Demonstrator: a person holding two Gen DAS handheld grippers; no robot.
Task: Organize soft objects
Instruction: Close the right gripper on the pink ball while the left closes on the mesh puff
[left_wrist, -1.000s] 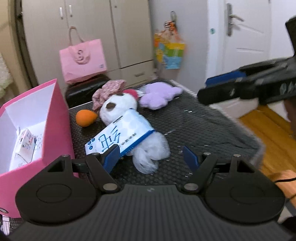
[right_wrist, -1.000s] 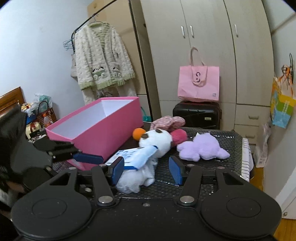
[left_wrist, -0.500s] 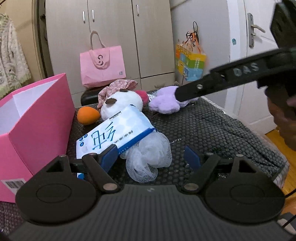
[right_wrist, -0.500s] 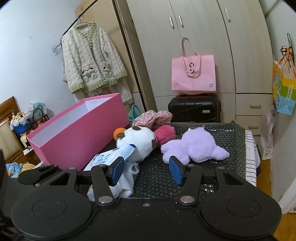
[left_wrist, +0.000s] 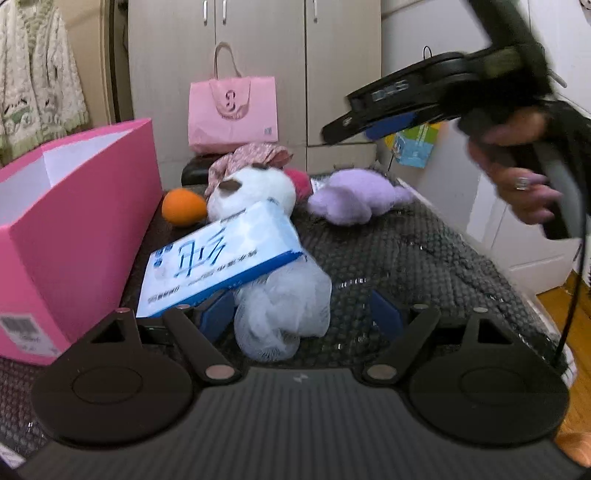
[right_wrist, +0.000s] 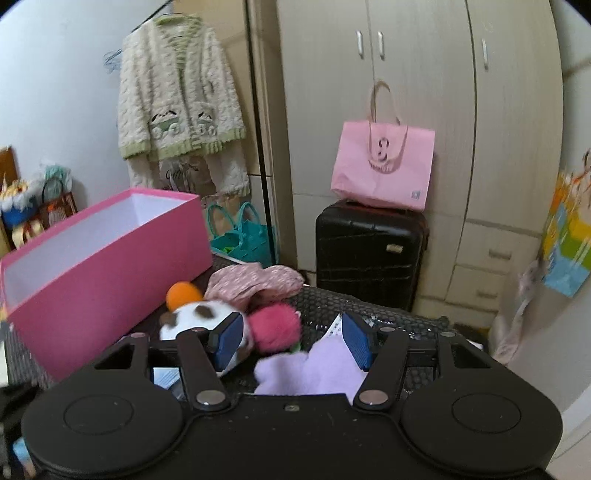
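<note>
The tabletop (left_wrist: 424, 258) carries one open pink box (left_wrist: 74, 229) at my left, and nearly everything soft lies outside it, so I judge the sorting barely begun. Whether anything sits in the box I cannot tell from here. Counted: one white plush (left_wrist: 255, 184), one tissue pack (left_wrist: 221, 258) leaning over one white mesh puff (left_wrist: 284, 306), one purple plush (left_wrist: 354, 195), one floral cloth (right_wrist: 255, 280), one pink pompom (right_wrist: 277, 328), one orange ball (left_wrist: 183, 206). My left fingers (left_wrist: 303, 317) are spread wide and empty, straddling the mesh puff. My right fingers (right_wrist: 291, 339) are also wide apart and empty, above the purple plush.
</note>
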